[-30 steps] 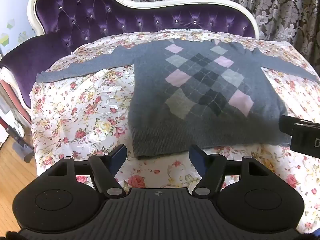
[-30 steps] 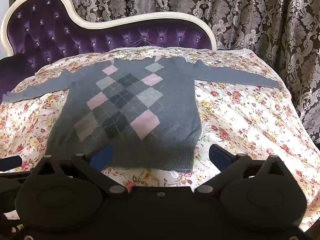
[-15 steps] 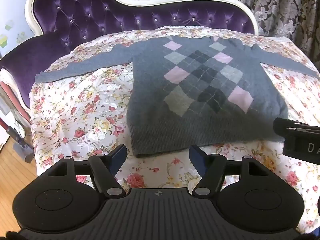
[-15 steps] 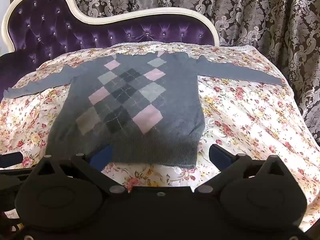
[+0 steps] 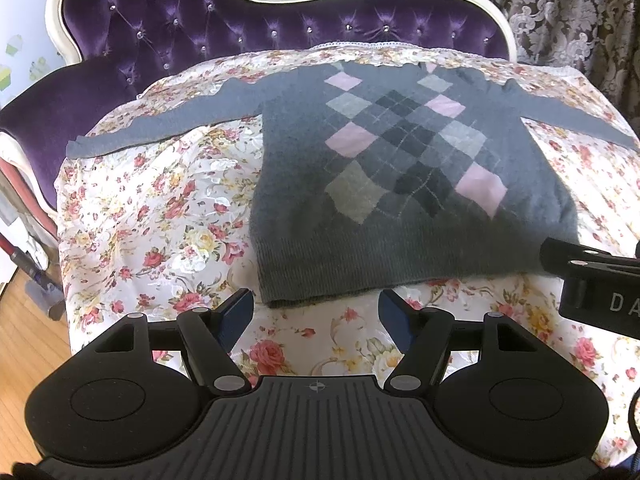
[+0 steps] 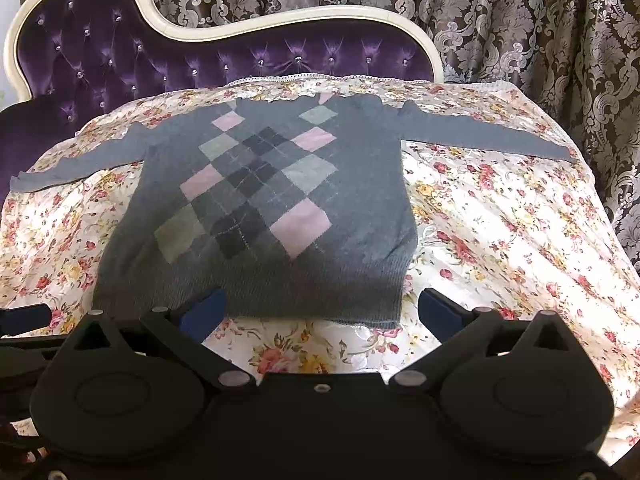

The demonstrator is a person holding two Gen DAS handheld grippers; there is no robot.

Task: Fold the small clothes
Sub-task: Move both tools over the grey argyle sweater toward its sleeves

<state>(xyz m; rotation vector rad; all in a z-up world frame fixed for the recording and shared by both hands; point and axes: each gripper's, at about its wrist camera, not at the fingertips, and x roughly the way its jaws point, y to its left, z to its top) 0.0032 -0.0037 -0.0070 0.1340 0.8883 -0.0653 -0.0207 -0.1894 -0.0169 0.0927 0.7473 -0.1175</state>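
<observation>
Grey argyle sweater (image 5: 400,184) spread flat, both claws hanging at its hem

Sweater's front-up on the floral sheet (image 5: 160,216) over the purple sofa (image 5: 200,28), sleeves stretched out sideways. Left claw (image 5: 316,312) is spread wide just short of the hem's left corner, right claw (image 6: 320,312) spread at the right corner, neither pinching anything.

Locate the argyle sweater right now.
The argyle sweater lies flat, sleeves outspread, on the floral sheet covering the purple sofa, just beyond both open tongs.

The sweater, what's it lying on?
The sweater lies flat on a flowery cloth spread over a purple sofa. What's under its middle is hidden.
</observation>
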